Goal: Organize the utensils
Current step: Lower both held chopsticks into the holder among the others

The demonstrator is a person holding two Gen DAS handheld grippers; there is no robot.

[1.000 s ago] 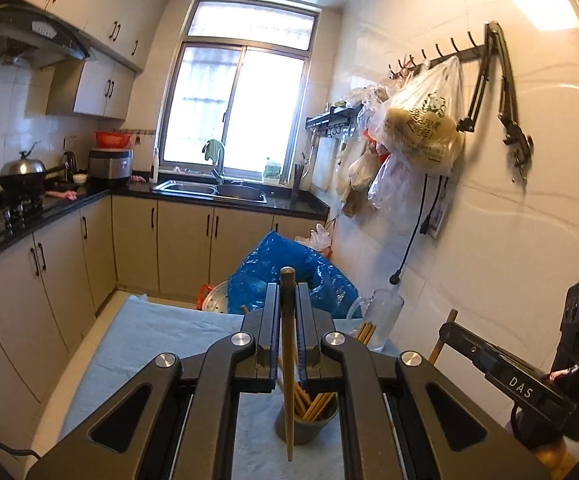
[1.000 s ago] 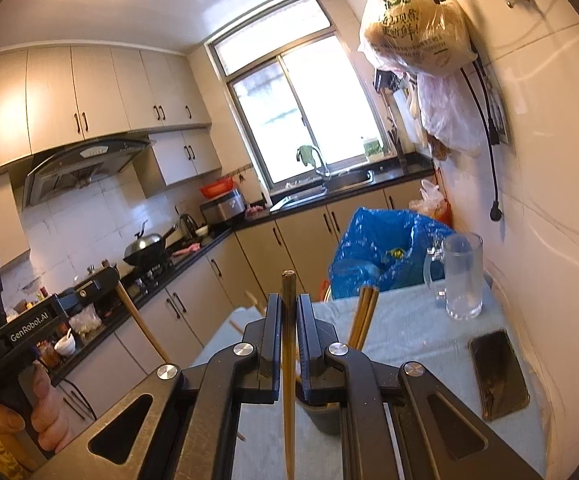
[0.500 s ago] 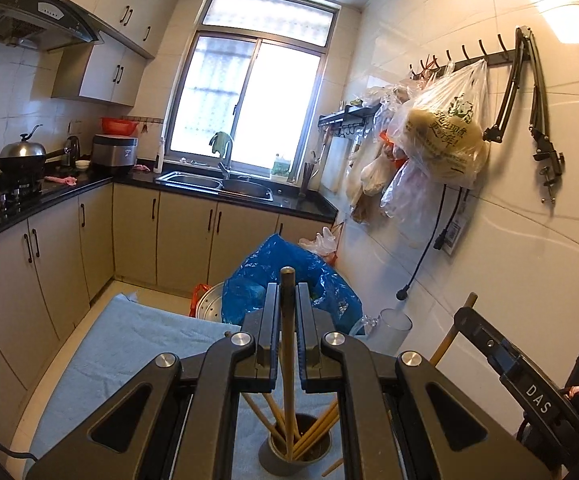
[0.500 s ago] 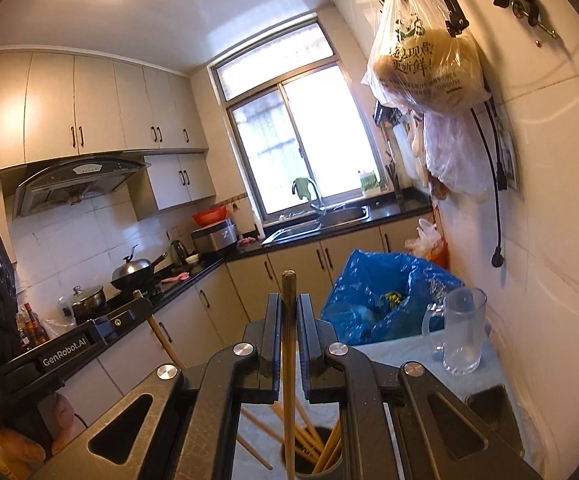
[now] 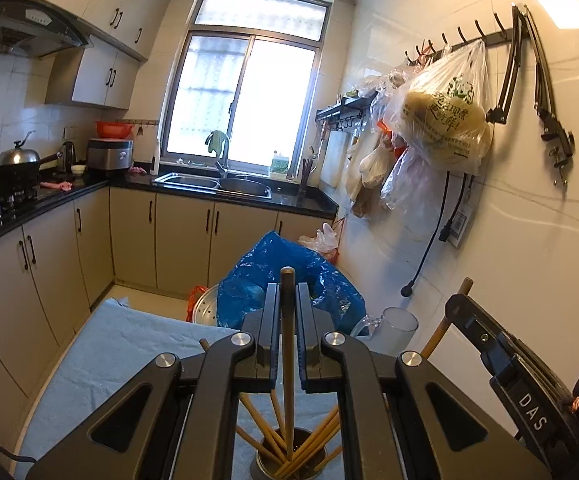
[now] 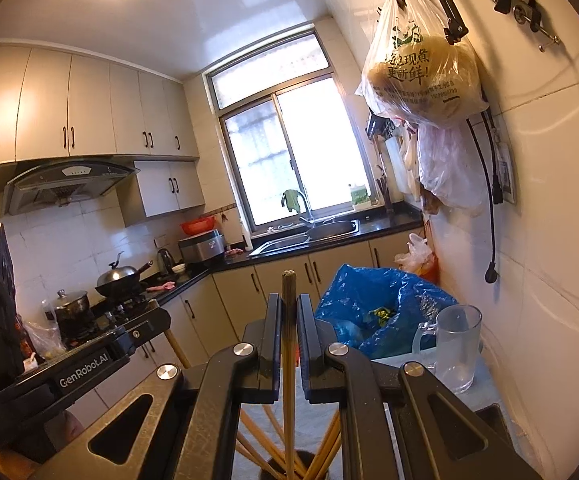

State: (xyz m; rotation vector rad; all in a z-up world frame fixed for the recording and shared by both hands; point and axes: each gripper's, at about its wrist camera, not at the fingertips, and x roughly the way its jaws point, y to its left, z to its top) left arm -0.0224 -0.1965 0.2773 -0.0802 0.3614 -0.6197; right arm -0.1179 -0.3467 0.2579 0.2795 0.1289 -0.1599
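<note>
Left wrist view: a narrow kitchen with glossy white tiles, beige cabinets (image 5: 177, 240), a black counter and a steel sink (image 5: 213, 184) under a bright window (image 5: 245, 96). Thin plastic bags (image 5: 441, 120) hang from wall hooks. A table under a pale blue cloth (image 5: 121, 344) fills the foreground, with a crinkled blue bag (image 5: 257, 276) behind it and a clear glass mug (image 5: 397, 326) near the wall. The left gripper (image 5: 288, 320), matte black with round steel pins, has its jaws narrowed tight on a slim wooden chopstick (image 5: 288, 360) standing upright, its lower end inside a round metal cup (image 5: 289, 462). The cup holds a fan of other wooden chopsticks. The right gripper shows at the right edge, pinching another stick (image 5: 445, 320).

In the right wrist view, the right gripper (image 6: 289, 320) likewise clamps its upright chopstick (image 6: 289, 380) over the same dark cup (image 6: 289, 470).
</note>
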